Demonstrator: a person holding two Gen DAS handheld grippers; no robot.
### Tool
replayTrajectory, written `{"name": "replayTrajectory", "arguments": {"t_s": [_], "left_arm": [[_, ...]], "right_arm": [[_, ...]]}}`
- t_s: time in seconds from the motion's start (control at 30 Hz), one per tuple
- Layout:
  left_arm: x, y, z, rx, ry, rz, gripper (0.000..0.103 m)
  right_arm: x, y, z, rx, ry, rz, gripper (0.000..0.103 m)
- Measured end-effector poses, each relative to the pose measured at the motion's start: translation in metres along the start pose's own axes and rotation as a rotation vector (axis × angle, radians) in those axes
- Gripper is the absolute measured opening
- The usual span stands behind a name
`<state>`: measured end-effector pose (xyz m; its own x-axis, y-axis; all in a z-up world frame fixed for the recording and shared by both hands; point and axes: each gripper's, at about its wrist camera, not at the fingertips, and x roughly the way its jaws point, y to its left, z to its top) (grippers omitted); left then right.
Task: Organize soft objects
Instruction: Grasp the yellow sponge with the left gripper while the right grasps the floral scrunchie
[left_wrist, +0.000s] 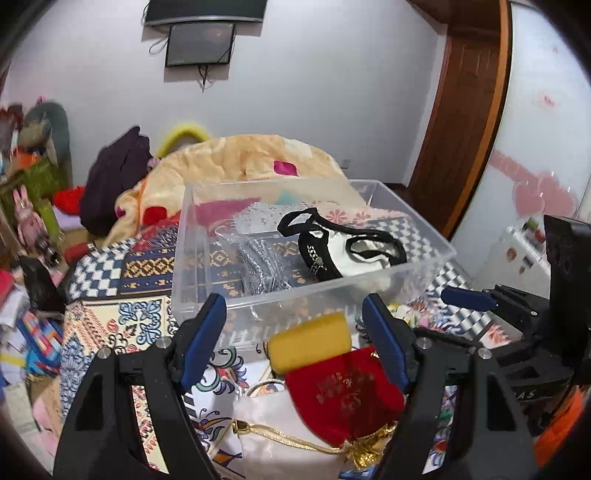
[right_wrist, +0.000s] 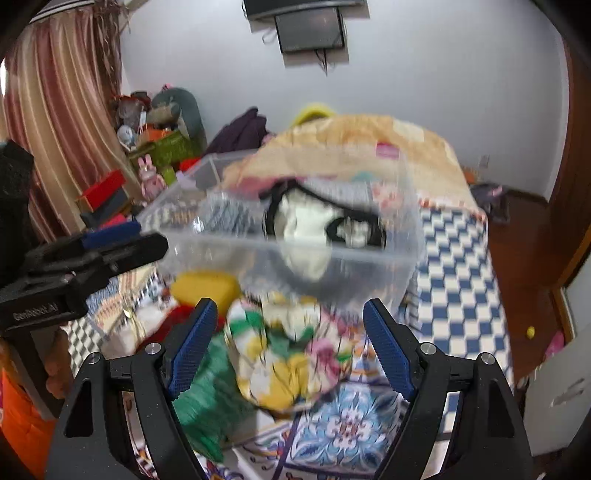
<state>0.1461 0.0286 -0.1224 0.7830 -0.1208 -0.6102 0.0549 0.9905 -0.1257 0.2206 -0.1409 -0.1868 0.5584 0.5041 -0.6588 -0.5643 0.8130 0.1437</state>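
A clear plastic bin (left_wrist: 195, 243) stands on the patterned bed cover; it holds a white cloth with black trim (left_wrist: 354, 254) and a grey packet (left_wrist: 264, 266). In front of it lie a yellow sponge (left_wrist: 310, 347), a red drawstring pouch (left_wrist: 343, 395) and a white cloth (left_wrist: 273, 424). My left gripper (left_wrist: 295, 343) is open above the sponge and pouch. My right gripper (right_wrist: 291, 350) is open above a flowered cloth (right_wrist: 295, 362), with a green cloth (right_wrist: 203, 398) beside it. The bin (right_wrist: 410, 229) also shows blurred in the right wrist view.
A peach blanket (left_wrist: 236, 158) is heaped behind the bin. A dark purple bag (left_wrist: 114, 181) and cluttered toys and boxes (left_wrist: 33, 206) stand at the left. A wooden door frame (left_wrist: 461, 110) is at the right.
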Motion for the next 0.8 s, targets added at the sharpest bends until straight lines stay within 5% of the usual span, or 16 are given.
{"name": "replayTrajectory", "arguments": {"t_s": [0.3, 0.5, 0.8], "left_arm": [[0.029, -0.006, -0.02, -0.032, 0.103, -0.023, 0.075], [0.046, -0.002, -0.026, -0.082, 0.164, -0.039, 0.075], [0.057, 0.001, -0.027, -0.135, 0.187, -0.097, 0.054]], "right_arm": [[0.011, -0.012, -0.016, 0.037, 0.042, 0.02, 0.078], [0.005, -0.017, -0.024, 0.051, 0.046, 0.063, 0.053], [-0.016, -0.018, -0.031, 0.032, 0.012, 0.063, 0.02]]}}
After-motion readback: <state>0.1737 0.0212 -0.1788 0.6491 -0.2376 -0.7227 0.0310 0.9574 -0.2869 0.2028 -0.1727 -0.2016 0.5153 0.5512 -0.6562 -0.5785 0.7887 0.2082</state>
